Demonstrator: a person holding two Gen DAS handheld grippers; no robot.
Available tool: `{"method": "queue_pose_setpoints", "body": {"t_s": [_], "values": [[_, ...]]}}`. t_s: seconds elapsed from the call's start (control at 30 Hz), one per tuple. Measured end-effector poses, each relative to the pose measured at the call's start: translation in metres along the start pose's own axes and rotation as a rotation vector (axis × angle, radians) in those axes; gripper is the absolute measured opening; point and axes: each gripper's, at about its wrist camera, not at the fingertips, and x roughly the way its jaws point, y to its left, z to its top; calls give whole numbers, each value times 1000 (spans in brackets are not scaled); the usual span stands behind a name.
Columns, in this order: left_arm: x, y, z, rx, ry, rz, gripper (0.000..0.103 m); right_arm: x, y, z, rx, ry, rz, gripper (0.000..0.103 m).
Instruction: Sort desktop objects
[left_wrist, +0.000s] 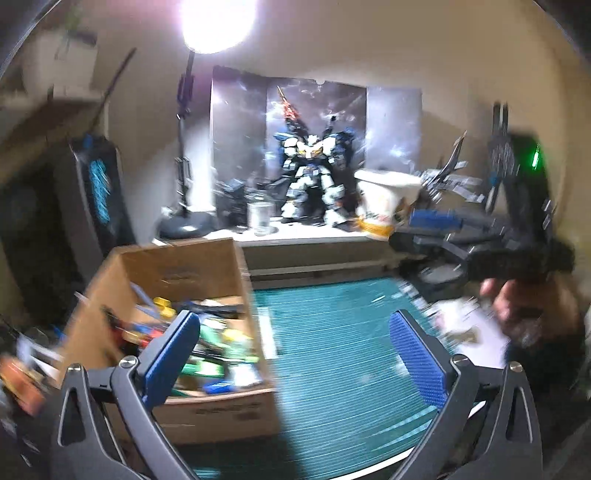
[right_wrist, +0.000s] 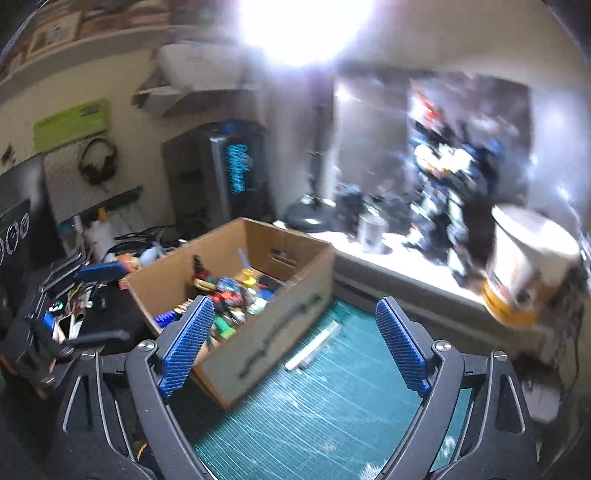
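Note:
An open cardboard box (left_wrist: 177, 273) stands at the left of the green cutting mat (left_wrist: 332, 350). It holds several small colourful objects (left_wrist: 207, 343). My left gripper (left_wrist: 295, 354) is open and empty, above the box's right edge and the mat. The right gripper's body (left_wrist: 517, 254) shows at the right of the left wrist view. In the right wrist view the box (right_wrist: 236, 295) sits ahead to the left. My right gripper (right_wrist: 295, 347) is open and empty above the mat (right_wrist: 325, 406). A thin pale strip (right_wrist: 314, 349) lies on the mat beside the box.
A raised shelf (left_wrist: 306, 240) behind the mat bears a robot model (left_wrist: 314, 177), a glass jar (left_wrist: 260, 218), a lamp base (left_wrist: 184, 225) and a white paper cup (left_wrist: 384, 203). White paper (left_wrist: 469, 328) lies at the mat's right. Cluttered tools (right_wrist: 74, 295) lie left of the box.

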Motion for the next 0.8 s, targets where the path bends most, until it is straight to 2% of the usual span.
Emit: {"method": "queue_pose_setpoints", "body": {"t_s": [0.1, 0.23, 0.4, 0.57, 0.67, 0.8], "values": [[10, -5, -6, -43, -25, -14, 103, -8, -27, -16, 62, 29, -60, 90], [25, -18, -24, -50, -42, -27, 103, -35, -62, -41, 137, 17, -136, 90], [62, -33, -46, -33, 43, -37, 103, -62, -109, -76, 249, 38, -248, 90], [93, -53, -66, 2, 110, -68, 103, -67, -139, -110, 307, 116, -344, 90], [111, -60, -80, 2, 151, -80, 103, -67, -149, -127, 339, 154, -351, 90], [132, -55, -96, -59, 190, -68, 103, -65, -162, -151, 396, 192, -356, 90]]}}
